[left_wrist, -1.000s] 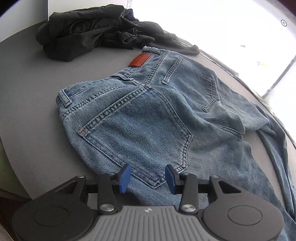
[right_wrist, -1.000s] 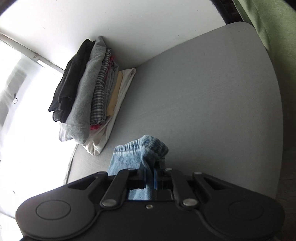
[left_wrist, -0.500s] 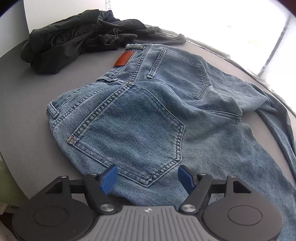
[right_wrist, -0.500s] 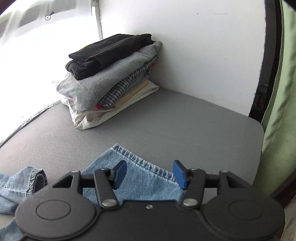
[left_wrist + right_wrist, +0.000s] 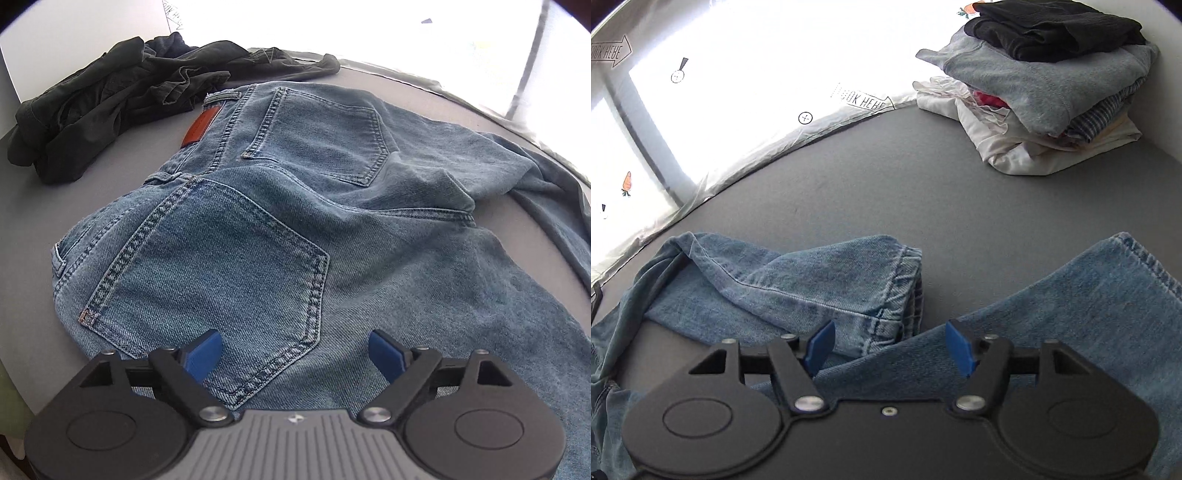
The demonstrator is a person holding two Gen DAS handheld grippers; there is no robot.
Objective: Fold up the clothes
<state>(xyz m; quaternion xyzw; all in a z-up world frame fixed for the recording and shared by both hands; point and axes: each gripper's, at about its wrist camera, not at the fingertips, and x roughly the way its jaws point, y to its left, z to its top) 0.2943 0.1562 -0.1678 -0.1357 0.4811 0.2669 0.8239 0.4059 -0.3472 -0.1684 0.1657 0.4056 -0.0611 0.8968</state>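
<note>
Your blue denim jeans (image 5: 332, 221) lie seat-up on the grey table (image 5: 33, 221); heavy, stiff cloth, so grip the thick hems or waistband. Left gripper (image 5: 295, 350) and right gripper (image 5: 886, 345) are both opening, clamping nothing.

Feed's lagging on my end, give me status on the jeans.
Both tongs opening, left and right, nothing gripped. Jeans flat, pockets up, legs unfolded. Crumpled dark garment beside waistband; folded stack clear.
</note>
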